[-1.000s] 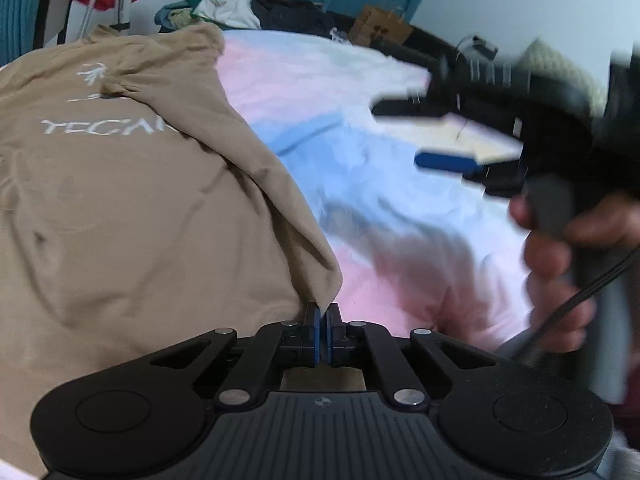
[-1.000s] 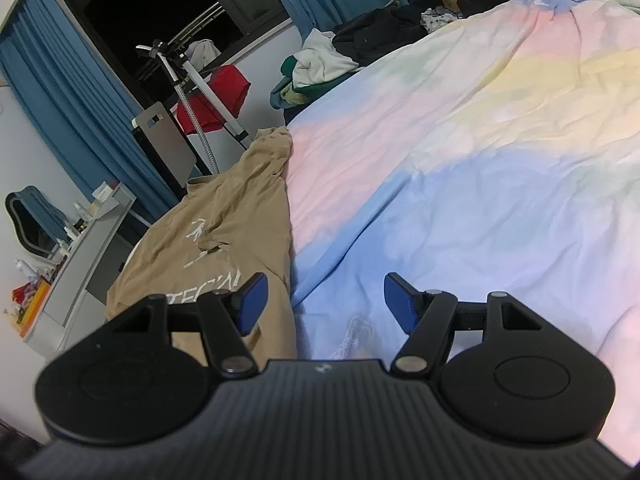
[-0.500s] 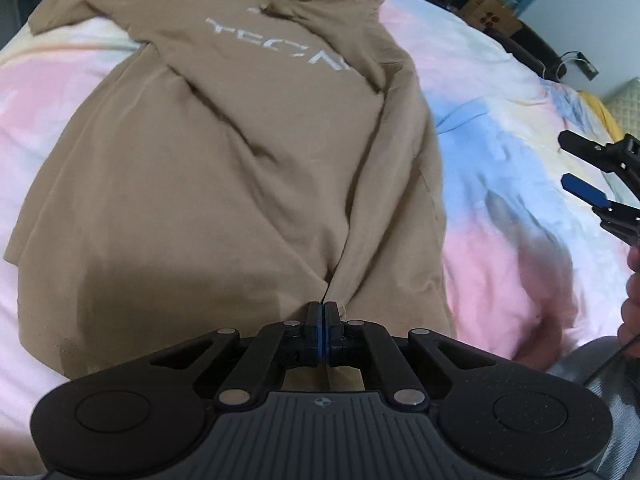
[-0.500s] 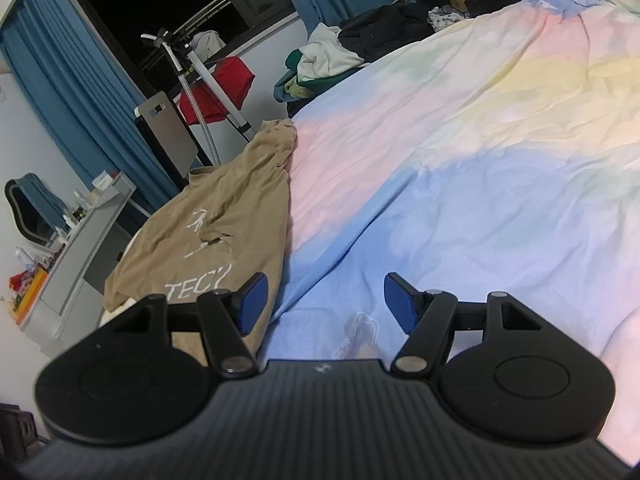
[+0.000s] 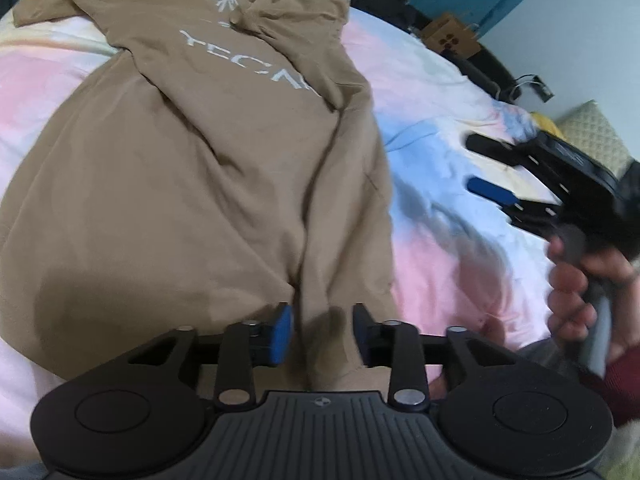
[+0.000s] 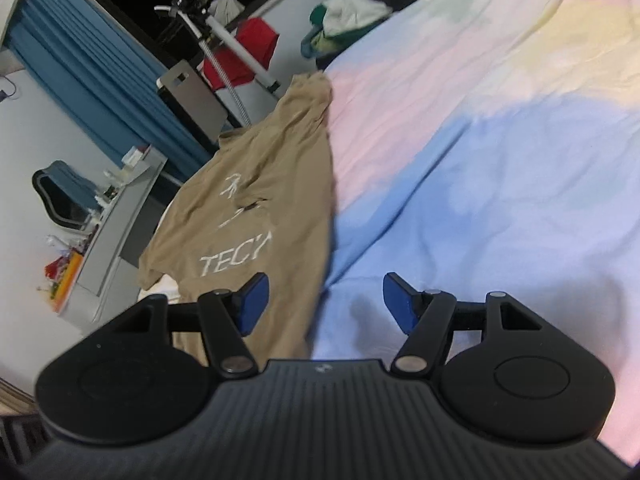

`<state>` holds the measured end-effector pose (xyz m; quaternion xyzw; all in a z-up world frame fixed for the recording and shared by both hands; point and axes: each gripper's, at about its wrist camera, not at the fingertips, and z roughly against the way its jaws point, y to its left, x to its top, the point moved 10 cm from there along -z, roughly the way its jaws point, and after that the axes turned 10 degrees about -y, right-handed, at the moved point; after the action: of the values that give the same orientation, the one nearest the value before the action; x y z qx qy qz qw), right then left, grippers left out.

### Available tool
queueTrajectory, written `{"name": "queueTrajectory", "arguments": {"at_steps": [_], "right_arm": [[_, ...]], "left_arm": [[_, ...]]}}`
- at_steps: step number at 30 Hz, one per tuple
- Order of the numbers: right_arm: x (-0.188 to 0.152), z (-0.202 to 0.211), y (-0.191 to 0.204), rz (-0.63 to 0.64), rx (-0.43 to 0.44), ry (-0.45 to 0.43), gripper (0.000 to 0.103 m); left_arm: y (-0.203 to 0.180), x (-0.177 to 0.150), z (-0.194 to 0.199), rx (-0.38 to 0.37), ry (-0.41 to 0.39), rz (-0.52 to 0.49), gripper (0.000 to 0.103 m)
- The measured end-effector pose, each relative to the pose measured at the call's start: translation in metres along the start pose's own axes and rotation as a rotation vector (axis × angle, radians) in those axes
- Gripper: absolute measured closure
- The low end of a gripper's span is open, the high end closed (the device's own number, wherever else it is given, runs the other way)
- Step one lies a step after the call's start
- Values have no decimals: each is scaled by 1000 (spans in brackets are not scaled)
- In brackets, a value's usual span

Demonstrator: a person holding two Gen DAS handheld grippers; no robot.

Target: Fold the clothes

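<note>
A tan T-shirt point(image 5: 192, 184) with white lettering lies spread on the pastel bed sheet point(image 5: 436, 92), one side folded over the middle. My left gripper point(image 5: 322, 332) is open, its jaws on either side of the shirt's near hem fold. My right gripper point(image 6: 322, 302) is open and empty, held above the sheet beside the shirt's point(image 6: 260, 200) right edge. The right gripper also shows in the left wrist view point(image 5: 492, 168), to the right of the shirt.
A pile of clothes point(image 6: 348, 12) lies at the bed's far end. A cardboard box point(image 5: 452, 38) and a pillow point(image 5: 592, 132) sit past the bed. A grey desk point(image 6: 116, 232), chair, metal stand point(image 6: 224, 36) and blue curtains stand to the left.
My left gripper has opened and let go of the shirt's hem, which now lies on the bed. My right gripper has swung closer to the shirt.
</note>
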<state>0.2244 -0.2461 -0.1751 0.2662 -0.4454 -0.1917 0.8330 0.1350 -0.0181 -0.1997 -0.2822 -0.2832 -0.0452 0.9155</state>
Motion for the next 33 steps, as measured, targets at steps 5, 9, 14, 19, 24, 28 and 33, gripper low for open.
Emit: {"name": "queueTrajectory", "arguments": {"at_steps": [5,9,14,19,24,28,33], "right_arm": [[10,-52,20,2,12,52,42],[13,-110,20,5,-28,119,42],[9,-164,14,79,-29,155,58],[14,-167,21,148,-54,118,95],[21,-161,31,222,-84,65,95],[7,-173,19,234,-135,96,94],[16,-162,26,218,-119,75,89]], "left_arm": [[-8,-21,-12,-69,61,44,59],[-11,-28,-17,-75,81,31,75],[-16,-31,-14,-97,76,15,97],[-23,-33,-12,-134,75,14,100],[-24,-43,-23,-111,128,2,99],[-20,-30,-13,-122,88,33,93],[-14,-9,2,-144,26,79,28]]}}
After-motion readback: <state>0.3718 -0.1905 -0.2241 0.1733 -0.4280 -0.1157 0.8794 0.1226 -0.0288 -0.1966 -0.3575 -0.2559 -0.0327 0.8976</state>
